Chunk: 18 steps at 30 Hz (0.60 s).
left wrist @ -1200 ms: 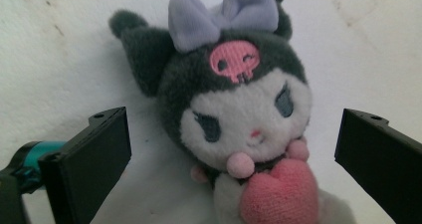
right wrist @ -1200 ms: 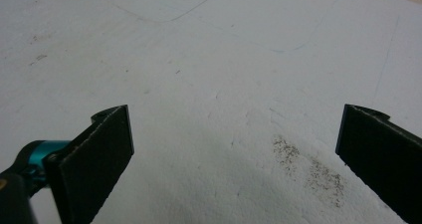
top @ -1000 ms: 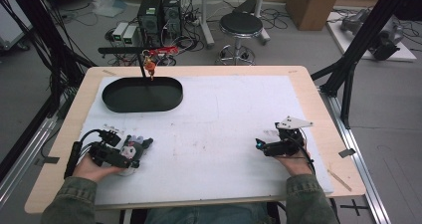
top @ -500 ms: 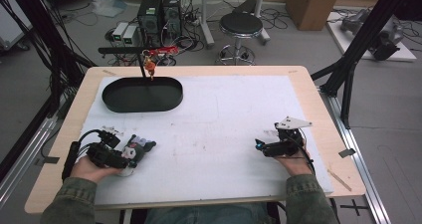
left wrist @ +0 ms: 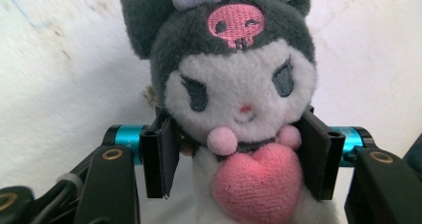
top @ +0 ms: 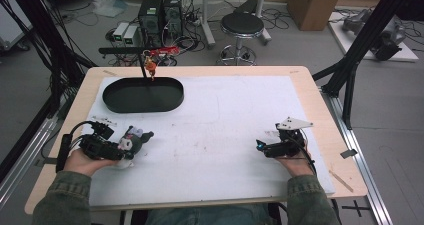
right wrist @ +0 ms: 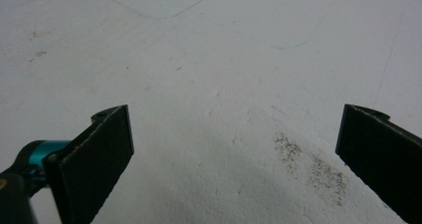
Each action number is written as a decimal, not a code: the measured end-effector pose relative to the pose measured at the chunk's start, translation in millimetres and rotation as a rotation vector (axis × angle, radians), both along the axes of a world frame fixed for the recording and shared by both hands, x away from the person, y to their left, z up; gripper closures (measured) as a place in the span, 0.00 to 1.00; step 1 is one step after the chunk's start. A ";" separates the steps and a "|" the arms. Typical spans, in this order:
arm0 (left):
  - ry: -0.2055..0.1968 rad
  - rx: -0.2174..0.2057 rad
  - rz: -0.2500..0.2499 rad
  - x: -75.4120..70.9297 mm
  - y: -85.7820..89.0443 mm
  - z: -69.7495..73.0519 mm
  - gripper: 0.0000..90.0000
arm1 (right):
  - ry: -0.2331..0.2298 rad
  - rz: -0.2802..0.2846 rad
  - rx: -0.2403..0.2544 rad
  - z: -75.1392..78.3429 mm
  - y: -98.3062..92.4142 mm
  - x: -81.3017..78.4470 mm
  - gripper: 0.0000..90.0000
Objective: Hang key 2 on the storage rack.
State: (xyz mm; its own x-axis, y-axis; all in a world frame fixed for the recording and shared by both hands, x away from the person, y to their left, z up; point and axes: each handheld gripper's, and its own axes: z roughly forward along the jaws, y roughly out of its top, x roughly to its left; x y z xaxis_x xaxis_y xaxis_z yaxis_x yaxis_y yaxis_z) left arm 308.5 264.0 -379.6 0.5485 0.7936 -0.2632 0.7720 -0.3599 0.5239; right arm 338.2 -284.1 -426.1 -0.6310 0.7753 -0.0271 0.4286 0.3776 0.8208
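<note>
Lab, computer towers (top: 161,12) (floor cables (top: 285,20)), black frame struts (top: 372,40)

left gripper (top: 131,144) at table's near-left, lying nearly level in left hand (top: 85,160), jaws pointing toward table middle. jaws have just been closing; pads now press from both sides on soft toy between them, about half spread. left forearm in green sleeve comes in from bottom-left corner. right gripper (top: 260,146) at near-right, low over table, jaws pointing left, spread wide with nothing between. grey plate on top. right hand (top: 295,162) wraps its body, sleeve entering from bottom edge.
</note>
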 end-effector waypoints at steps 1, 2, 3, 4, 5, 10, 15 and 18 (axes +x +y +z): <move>-0.003 0.004 -0.004 0.9 0.8 2.4 0.47 | 0.000 0.000 0.001 0.1 0.0 0.0 0.01; -0.011 0.004 -0.003 1.4 1.0 3.8 0.47 | 0.000 0.000 0.001 0.1 -0.1 -0.1 0.01; -0.030 0.013 0.001 2.4 1.4 5.4 0.47 | 0.001 0.000 0.001 0.1 -0.1 -0.1 0.01; -0.039 0.015 0.012 3.1 1.4 5.5 0.47 | 0.000 0.000 0.001 0.2 -0.2 -0.1 0.01; -0.034 0.020 0.011 4.5 2.2 5.1 0.47 | 0.000 0.000 0.004 0.3 -0.1 -0.2 0.01; -0.031 0.028 0.024 9.6 3.4 2.9 0.47 | 0.000 0.001 0.003 0.3 -0.1 -0.3 0.01; -0.048 0.063 0.028 17.4 2.4 12.0 0.47 | 0.001 0.005 0.000 -0.3 0.2 0.2 0.01; -0.080 0.094 0.030 22.0 -0.7 20.5 0.47 | 0.002 0.003 0.000 -0.3 0.4 0.2 0.01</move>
